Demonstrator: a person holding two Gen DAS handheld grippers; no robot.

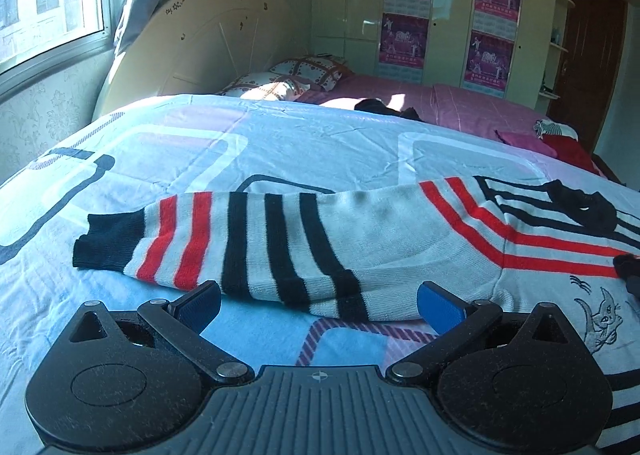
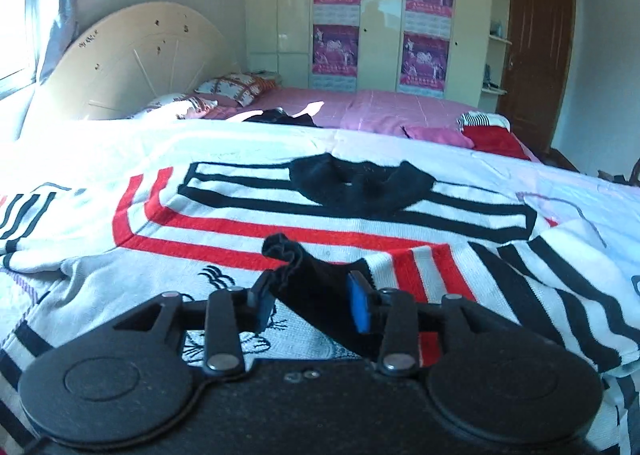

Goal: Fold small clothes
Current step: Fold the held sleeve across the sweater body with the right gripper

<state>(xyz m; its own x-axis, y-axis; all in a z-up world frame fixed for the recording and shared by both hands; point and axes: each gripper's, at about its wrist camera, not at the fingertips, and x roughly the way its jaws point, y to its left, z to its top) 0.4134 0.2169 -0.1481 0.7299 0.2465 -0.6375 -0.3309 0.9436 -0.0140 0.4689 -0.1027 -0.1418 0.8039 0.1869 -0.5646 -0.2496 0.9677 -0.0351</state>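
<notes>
A small white sweater with red and black stripes lies flat on the bed (image 1: 400,239), (image 2: 280,223). Its left sleeve (image 1: 240,247) stretches out to the left with a black cuff (image 1: 108,243). My left gripper (image 1: 320,301) is open and empty, its blue pads just short of that sleeve's near edge. The right sleeve (image 2: 540,287) is folded in over the chest. My right gripper (image 2: 312,301) has the sleeve's black cuff (image 2: 304,275) between its blue pads, the jaws partly apart. The black collar (image 2: 360,183) lies beyond.
The sweater rests on a light blue patterned sheet (image 1: 200,147). Behind it lie a pink bedspread (image 2: 380,107), pillows (image 1: 288,79), a dark garment (image 1: 384,107) and a red and pink clothes pile (image 2: 480,135). A headboard (image 1: 192,47), wardrobe (image 1: 440,15) and door (image 2: 536,55) stand beyond.
</notes>
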